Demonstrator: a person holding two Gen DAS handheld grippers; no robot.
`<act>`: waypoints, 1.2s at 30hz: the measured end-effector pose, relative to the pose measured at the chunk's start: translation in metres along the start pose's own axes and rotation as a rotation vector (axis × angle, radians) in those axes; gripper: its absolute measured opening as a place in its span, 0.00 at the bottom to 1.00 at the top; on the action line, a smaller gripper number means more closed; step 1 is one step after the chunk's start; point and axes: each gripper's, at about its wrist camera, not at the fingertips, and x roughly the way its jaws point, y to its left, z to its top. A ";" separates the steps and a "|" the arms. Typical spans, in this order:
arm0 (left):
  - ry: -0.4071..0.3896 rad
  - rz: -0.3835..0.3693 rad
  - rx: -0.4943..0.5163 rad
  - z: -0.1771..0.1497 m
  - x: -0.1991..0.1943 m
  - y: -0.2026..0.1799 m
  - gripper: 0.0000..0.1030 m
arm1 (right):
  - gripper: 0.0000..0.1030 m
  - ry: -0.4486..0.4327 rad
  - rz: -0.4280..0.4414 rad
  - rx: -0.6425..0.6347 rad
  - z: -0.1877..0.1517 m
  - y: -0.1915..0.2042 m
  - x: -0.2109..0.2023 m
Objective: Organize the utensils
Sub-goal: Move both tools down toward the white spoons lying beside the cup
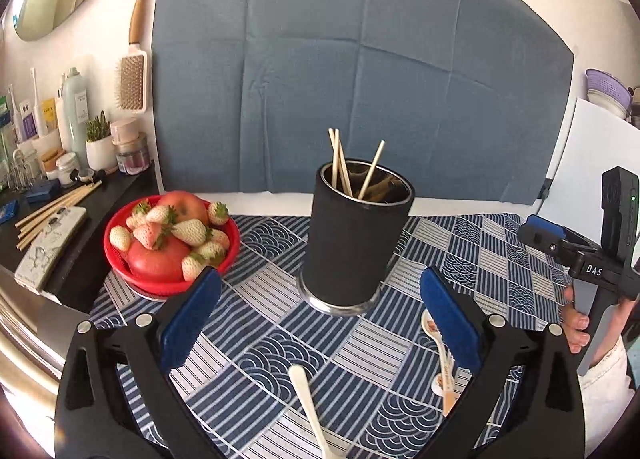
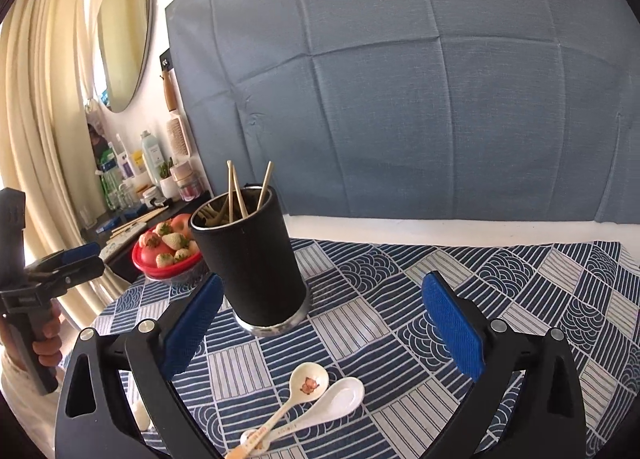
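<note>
Two white ceramic spoons (image 2: 316, 403) lie crossed on the blue patterned tablecloth (image 2: 440, 291) between the right gripper (image 2: 322, 323) fingers, untouched; both grippers gape empty. Black cylindrical utensil holder (image 2: 252, 259) stands beyond.

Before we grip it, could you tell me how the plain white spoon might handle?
The plain white spoon looks glossy, so it may slip between the pads. It looks ceramic, so probably stiff and chippable. Its handle crosses the printed spoon, so a nudge could shift both.
</note>
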 end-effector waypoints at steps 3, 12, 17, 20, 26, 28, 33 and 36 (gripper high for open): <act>0.022 -0.010 -0.007 -0.011 -0.001 -0.008 0.94 | 0.93 0.043 0.036 -0.015 -0.008 -0.005 -0.002; 0.079 -0.009 0.002 -0.041 0.004 -0.035 0.94 | 0.93 0.094 0.034 -0.078 -0.031 -0.015 -0.009; 0.112 0.001 0.027 -0.054 0.008 -0.055 0.94 | 0.93 0.127 0.073 -0.124 -0.039 -0.016 -0.006; 0.123 0.008 0.036 -0.064 0.011 -0.066 0.94 | 0.93 0.169 0.111 -0.147 -0.044 -0.014 -0.001; 0.166 -0.013 0.028 -0.088 0.020 -0.087 0.94 | 0.92 0.225 0.079 -0.187 -0.054 -0.014 0.015; 0.182 -0.027 0.028 -0.095 0.023 -0.095 0.94 | 0.92 0.261 0.078 -0.173 -0.057 -0.018 0.026; 0.216 -0.046 0.061 -0.108 0.031 -0.111 0.94 | 0.79 0.332 0.082 -0.124 -0.066 -0.036 0.056; 0.234 -0.055 0.083 -0.114 0.036 -0.117 0.94 | 0.59 0.387 0.081 -0.094 -0.073 -0.046 0.075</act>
